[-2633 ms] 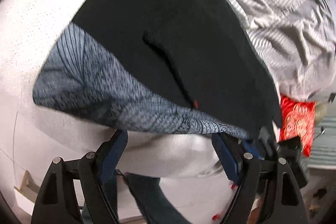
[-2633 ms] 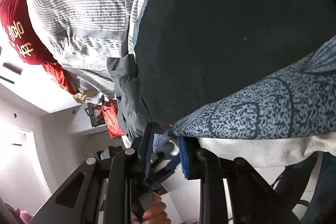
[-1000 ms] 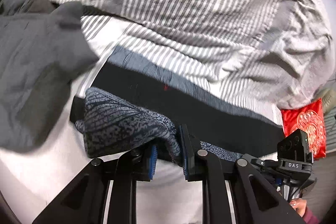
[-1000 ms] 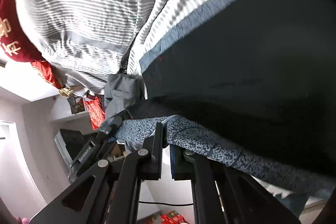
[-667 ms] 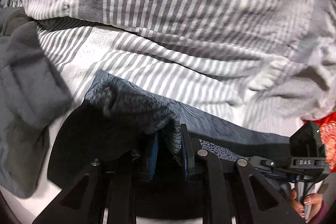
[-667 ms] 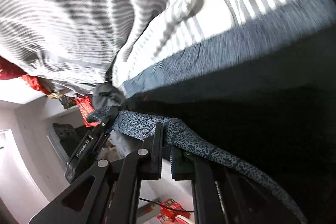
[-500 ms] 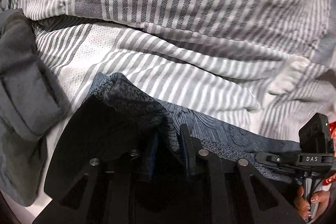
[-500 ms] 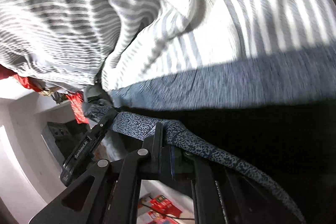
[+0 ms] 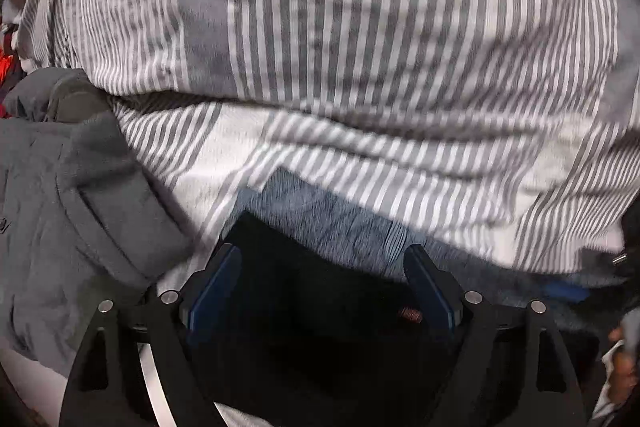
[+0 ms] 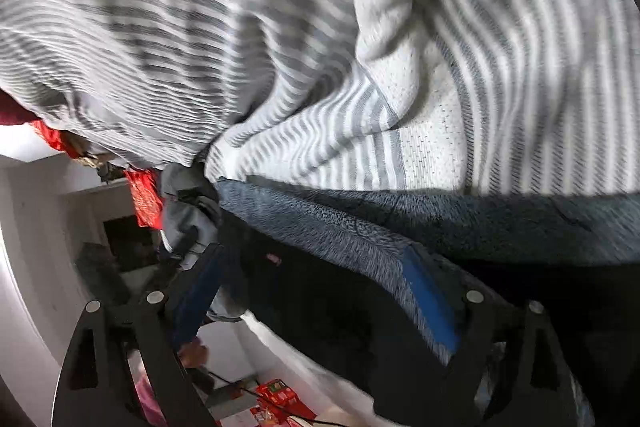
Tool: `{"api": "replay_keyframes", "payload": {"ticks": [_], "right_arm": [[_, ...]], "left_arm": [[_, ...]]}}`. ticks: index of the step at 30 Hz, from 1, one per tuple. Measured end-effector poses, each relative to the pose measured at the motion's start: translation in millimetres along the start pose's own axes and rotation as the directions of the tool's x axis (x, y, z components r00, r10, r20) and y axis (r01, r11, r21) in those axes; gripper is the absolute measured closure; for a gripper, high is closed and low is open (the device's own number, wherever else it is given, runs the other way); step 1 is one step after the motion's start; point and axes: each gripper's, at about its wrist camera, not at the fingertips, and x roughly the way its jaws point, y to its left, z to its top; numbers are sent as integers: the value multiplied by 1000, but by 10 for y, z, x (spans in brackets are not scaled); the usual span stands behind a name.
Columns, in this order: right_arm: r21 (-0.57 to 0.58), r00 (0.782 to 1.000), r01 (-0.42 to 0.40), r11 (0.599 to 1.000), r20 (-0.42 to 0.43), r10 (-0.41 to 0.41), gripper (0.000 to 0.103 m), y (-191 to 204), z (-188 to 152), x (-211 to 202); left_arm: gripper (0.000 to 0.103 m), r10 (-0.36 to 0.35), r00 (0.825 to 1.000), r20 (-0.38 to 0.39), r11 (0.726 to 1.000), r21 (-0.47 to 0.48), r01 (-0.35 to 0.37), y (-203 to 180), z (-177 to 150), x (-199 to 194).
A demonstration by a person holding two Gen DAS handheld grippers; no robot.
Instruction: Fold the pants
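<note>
The pants point(image 9: 320, 291) are black with a blue-grey speckled band point(image 9: 332, 223) along the far edge. They lie folded on the striped bedding. My left gripper point(image 9: 322, 259) is open just above the black cloth, with nothing between its blue pads. In the right wrist view the same pants point(image 10: 520, 291) show black with the blue-grey band point(image 10: 400, 219) on top. My right gripper point(image 10: 316, 267) is open over the band and holds nothing.
A grey and white striped duvet point(image 9: 360, 47) is bunched just beyond the pants. A dark grey garment point(image 9: 72, 207) lies to the left. Red items point(image 10: 144, 195) and a room corner show at the left of the right wrist view.
Both grippers held the speckled band and carried it forward over the black cloth. Now both have opened and let it go, and the pants lie folded.
</note>
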Motion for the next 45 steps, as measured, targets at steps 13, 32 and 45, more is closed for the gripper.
{"api": "replay_keyframes", "payload": {"ticks": [13,32,45], "right_arm": [[-79,981,194,978,1,-194,12,-295,-178,66],[75,776,540,838,340,-531,12,-578,-2160,-1380],[574,769,244,781,377,-517,12,-2168,-4037,-2075]], "left_arm": [[17,144,986,-81,988,71,-138,-200,-541,424],[18,-91,991,-101,931,346,121,-1338,-1417,-403],[18,-293,915,-276,796,460,394,-2370,-2246,-667]]}}
